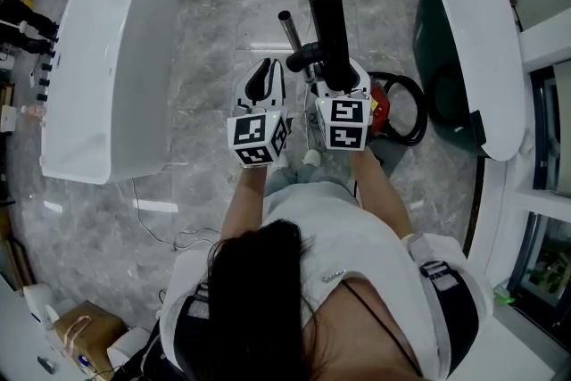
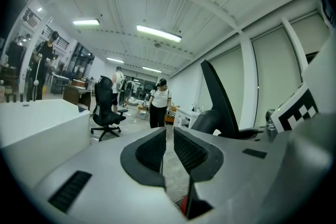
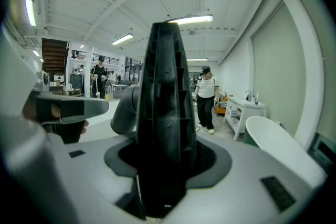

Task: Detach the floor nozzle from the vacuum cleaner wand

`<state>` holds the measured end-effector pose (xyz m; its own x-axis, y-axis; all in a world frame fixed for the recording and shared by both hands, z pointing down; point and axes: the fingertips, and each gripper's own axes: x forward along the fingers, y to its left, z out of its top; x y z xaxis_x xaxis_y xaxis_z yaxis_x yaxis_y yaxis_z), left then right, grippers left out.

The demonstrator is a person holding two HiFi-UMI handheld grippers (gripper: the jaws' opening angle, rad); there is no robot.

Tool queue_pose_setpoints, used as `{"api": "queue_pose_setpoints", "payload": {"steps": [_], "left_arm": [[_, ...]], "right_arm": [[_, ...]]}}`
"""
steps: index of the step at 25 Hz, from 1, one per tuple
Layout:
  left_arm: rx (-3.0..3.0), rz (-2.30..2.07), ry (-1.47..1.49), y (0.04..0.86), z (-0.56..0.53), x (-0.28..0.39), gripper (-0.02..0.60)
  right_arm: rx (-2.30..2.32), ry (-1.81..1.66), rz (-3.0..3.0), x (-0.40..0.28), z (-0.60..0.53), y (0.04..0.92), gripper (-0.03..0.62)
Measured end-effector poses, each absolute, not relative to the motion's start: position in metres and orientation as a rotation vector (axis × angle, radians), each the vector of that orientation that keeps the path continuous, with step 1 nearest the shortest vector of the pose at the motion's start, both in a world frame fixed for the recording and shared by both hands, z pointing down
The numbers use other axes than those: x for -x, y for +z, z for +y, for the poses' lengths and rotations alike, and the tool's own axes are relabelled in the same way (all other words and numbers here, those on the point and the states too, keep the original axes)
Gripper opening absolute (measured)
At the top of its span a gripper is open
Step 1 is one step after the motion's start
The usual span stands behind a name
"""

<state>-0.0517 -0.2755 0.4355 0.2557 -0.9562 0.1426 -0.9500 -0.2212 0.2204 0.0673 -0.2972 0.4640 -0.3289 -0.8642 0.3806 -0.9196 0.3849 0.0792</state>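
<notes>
While right gripper clamps nozzle, left gripper nearly closed, empty; wand looks freed; next: set nozzle down.

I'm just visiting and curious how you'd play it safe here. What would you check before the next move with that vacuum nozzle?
1. Right gripper fingers clamped on the floor nozzle: ok.
2. Left gripper free to help: ok, its fingers are nearly together with nothing between them.
3. Nozzle off the wand: looks ok, the wand's open end stands apart from the nozzle's neck in the head view.
4. Feet clear of the floor cable: cannot tell, the feet are hidden.
5. Bystander out of the way: ok, standing well back.
</notes>
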Motion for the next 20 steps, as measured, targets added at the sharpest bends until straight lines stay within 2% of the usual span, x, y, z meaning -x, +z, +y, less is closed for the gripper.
{"api": "queue_pose_setpoints", "payload": {"steps": [3,9,20], "left_arm": [[-2.274,-1.767,-0.024,0.435,-0.269,0.057,0.024],[-2.267,-1.748,0.023,0.441,-0.257,0.065,0.005],[-2.272,-1.71,0.067,0.446,-0.251,0.054,0.005]], "right_arm": [[-1.545,0.227,-2.298,-0.06,-0.291,0.464,0.218],[-1.562,0.228,-2.301,-0.051,-0.278,0.462,0.218],[-1.597,0.229,-2.295,-0.059,-0.264,0.462,0.218]]}}
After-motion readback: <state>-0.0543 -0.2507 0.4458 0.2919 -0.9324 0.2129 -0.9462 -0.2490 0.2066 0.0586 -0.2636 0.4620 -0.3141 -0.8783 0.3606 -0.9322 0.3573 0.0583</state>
